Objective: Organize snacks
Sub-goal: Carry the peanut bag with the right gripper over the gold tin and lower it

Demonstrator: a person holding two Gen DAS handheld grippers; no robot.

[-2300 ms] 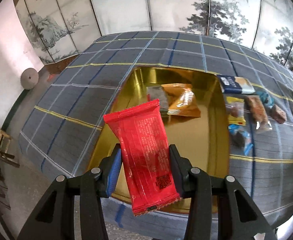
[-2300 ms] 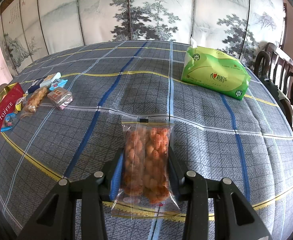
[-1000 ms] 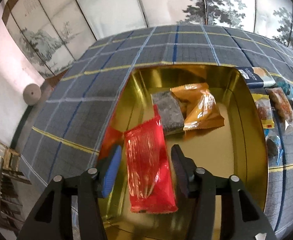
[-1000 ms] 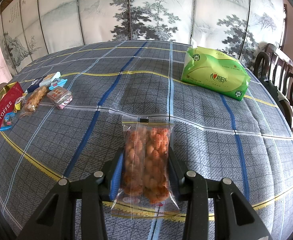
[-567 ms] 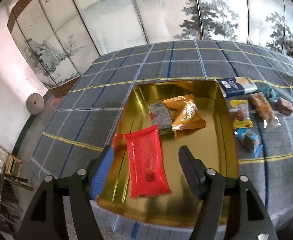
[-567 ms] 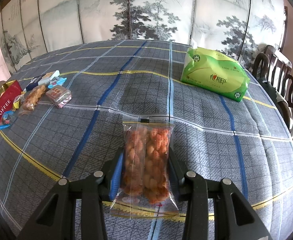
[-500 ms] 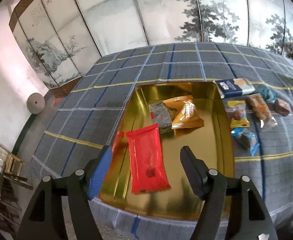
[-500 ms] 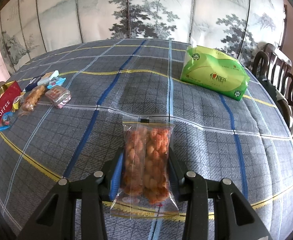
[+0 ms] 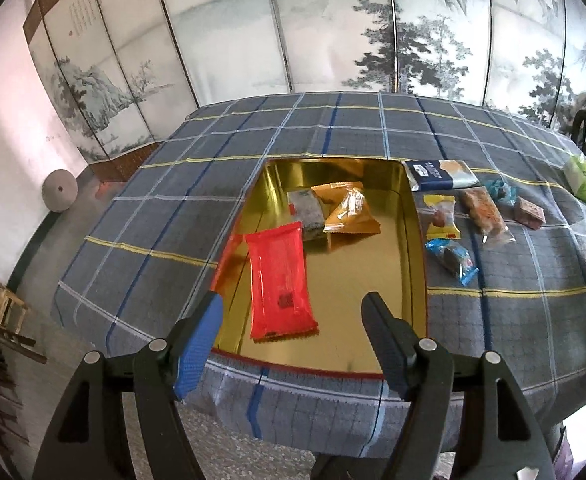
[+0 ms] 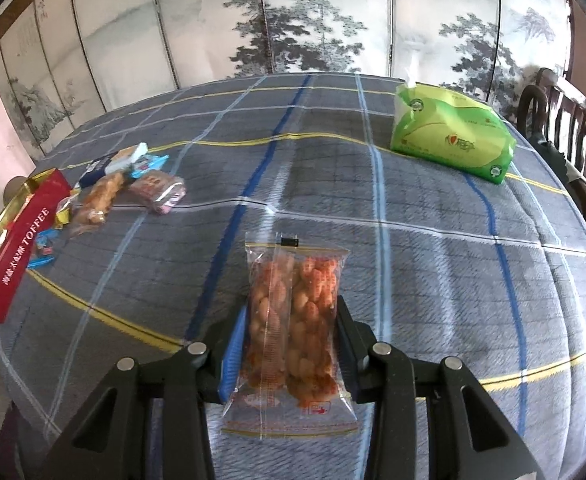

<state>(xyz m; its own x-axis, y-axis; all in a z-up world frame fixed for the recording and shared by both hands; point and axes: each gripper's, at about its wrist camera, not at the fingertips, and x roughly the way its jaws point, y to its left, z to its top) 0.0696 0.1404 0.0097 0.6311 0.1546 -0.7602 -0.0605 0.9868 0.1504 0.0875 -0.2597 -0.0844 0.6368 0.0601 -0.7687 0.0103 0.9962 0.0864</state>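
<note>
My left gripper is open and empty, held above the near edge of a gold tin. A red packet lies flat in the tin with an orange packet and a dark bar behind it. My right gripper is shut on a clear packet of orange twisted snacks, held above the checked tablecloth. The tin's red side, marked TOFFEE, shows at the far left of the right wrist view.
Several loose snacks and a blue box lie on the cloth right of the tin; they also show in the right wrist view. A green tissue pack sits far right. Chairs stand beyond the table edge.
My left gripper lowered the red packet into the tin, opened and let it go, then drew back and up. My right gripper kept its packet and barely moved.
</note>
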